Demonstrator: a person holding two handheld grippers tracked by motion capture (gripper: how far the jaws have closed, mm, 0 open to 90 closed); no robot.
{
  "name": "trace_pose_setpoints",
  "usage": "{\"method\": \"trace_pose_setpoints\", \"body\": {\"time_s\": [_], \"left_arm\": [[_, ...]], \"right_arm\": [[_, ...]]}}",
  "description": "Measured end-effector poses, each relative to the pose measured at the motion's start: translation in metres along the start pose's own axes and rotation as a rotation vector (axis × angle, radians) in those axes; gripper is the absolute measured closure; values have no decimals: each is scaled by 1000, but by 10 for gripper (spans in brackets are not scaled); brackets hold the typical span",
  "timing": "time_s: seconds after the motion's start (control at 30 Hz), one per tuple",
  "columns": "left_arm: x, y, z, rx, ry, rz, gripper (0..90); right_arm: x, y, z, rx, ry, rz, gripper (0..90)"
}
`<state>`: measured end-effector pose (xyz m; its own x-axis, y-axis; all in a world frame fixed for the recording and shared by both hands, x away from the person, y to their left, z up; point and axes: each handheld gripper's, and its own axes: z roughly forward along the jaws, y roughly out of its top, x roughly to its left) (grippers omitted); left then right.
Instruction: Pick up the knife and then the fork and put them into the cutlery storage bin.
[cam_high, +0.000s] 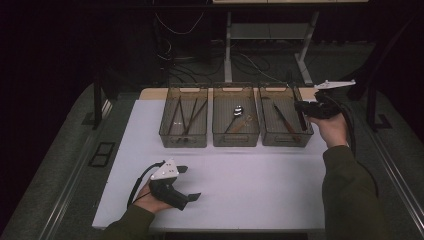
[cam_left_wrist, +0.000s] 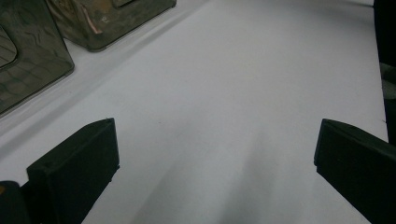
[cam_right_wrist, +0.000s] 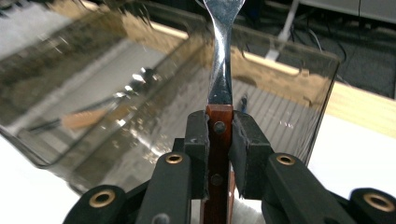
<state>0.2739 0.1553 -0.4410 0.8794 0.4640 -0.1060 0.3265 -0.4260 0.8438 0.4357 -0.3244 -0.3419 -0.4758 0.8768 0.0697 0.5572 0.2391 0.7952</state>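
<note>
My right gripper (cam_right_wrist: 219, 123) is shut on the reddish wooden handle of a metal utensil (cam_right_wrist: 219, 70), whose steel neck rises past the pads and out of the top of the right gripper view. In the high view this gripper (cam_high: 301, 107) hangs at the right rim of the right clear bin (cam_high: 265, 135), held by a hand in a green sleeve. At the front left of the white table (cam_high: 250, 190) my left gripper (cam_high: 190, 183) rests low, open. Its black jaws (cam_left_wrist: 217, 135) stand wide apart with bare table between them.
Three clear bins stand in a row at the back. The left bin (cam_high: 165, 131) holds dark sticks, the middle bin (cam_high: 218, 135) a spoon and a wooden-handled piece, the right one more wooden-handled cutlery. Table legs and cables lie behind on the dark floor.
</note>
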Motion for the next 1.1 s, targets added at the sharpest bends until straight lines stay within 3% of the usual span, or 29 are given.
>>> {"method": "trace_pose_setpoints", "body": {"time_s": [0.3,0.67,0.73,1.0,1.1], "left_arm": [[0,0,0,0,-2,2,0],[0,0,1,3,-2,0,0],[0,-1,1,7,-1,-3,0],[0,-1,1,7,-1,-1,0],[0,-1,1,8,0,0,0]], "right_arm": [[-2,-8,26,125,-49,-6,774],[-1,-15,48,268,-49,-23,770],[1,-15,50,293,-74,-40,762],[-3,-12,47,261,-63,-6,581],[-5,-13,44,255,-55,28,501]]}}
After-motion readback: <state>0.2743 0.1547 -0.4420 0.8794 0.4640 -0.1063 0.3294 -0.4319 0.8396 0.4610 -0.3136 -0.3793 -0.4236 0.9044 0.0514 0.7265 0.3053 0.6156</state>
